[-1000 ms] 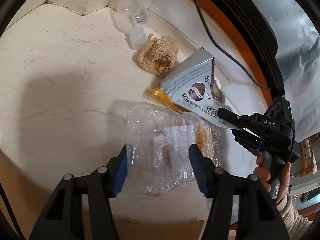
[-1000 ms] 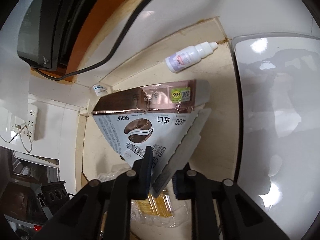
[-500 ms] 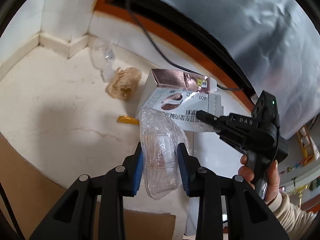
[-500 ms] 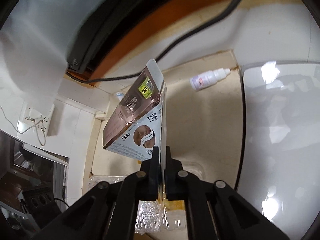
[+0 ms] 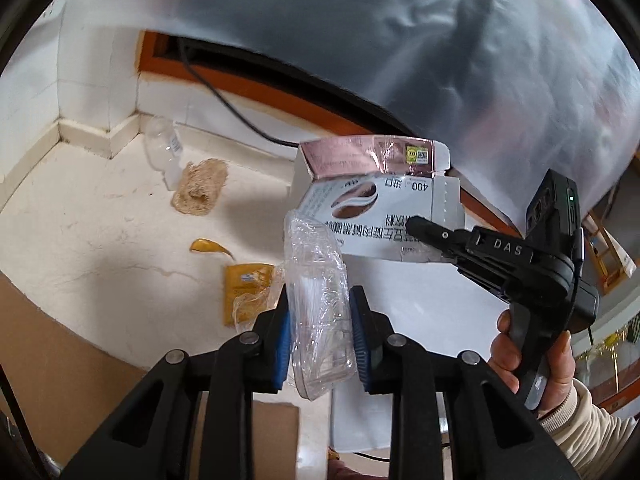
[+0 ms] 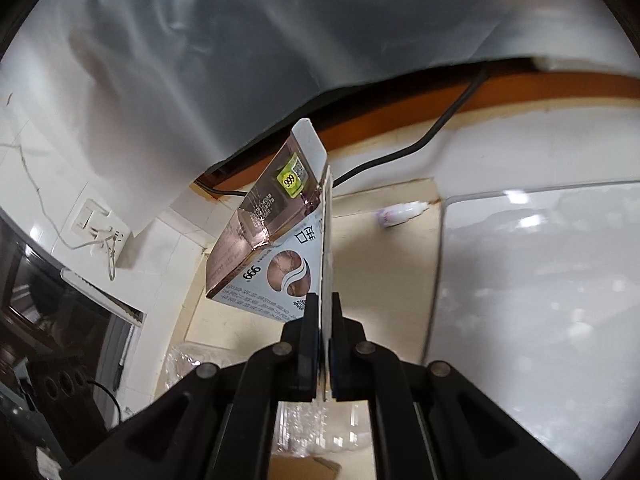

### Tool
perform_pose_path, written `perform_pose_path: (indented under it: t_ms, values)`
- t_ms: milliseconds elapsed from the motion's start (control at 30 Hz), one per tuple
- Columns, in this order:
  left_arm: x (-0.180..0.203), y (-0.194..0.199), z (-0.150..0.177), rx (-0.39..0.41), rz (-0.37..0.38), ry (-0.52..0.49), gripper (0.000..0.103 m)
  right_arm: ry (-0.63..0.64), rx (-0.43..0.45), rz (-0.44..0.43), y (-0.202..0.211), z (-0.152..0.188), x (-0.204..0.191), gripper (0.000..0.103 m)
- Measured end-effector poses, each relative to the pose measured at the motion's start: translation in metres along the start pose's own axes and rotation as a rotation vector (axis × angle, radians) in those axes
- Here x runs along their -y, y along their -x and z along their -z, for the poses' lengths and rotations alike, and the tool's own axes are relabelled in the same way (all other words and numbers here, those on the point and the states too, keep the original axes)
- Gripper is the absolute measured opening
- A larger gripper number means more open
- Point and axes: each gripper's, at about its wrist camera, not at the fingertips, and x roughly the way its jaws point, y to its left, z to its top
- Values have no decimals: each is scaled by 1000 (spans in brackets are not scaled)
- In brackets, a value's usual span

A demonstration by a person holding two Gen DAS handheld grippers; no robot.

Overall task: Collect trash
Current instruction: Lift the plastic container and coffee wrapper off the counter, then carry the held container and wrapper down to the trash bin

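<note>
Clear plastic tray (image 5: 318,300) squeezed in left hand-held gripper (image 5: 320,336); right hand-held gripper (image 6: 325,344) pinches carton (image 6: 276,248) flap.

In the left wrist view, the clear plastic tray (image 5: 318,300) sits low in the middle of the frame, squeezed between the two pads of the left gripper (image 5: 320,330). Right behind it, toward the upper right, is the box (image 5: 380,204), off the floor, with the right gripper (image 5: 416,222) pinching its flap from the right. A hand (image 5: 536,364) is at the lower right. Left of the tray, a packet (image 5: 244,286) lies on the floor (image 5: 88,232). Farther up and left lie a sponge (image 5: 200,192) and a small bottle (image 5: 164,152), near the corner. A big bag (image 5: 400,40) fills the top.
</note>
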Motion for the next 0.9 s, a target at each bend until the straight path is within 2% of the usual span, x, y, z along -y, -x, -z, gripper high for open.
perform_pose_path:
  t_ms: [233, 467, 667, 900]
  values:
    - [45, 31, 23, 32, -52, -22, 24, 47, 8, 43, 55, 24, 9, 3]
    - [104, 70, 77, 62, -134, -4, 24, 105, 27, 33, 123, 52, 30, 3]
    - [149, 93, 129, 112, -227, 60, 24, 194, -40, -32, 174, 76, 49, 3]
    - [200, 101, 206, 153, -348, 158, 24, 292, -132, -67, 203, 108, 71, 3]
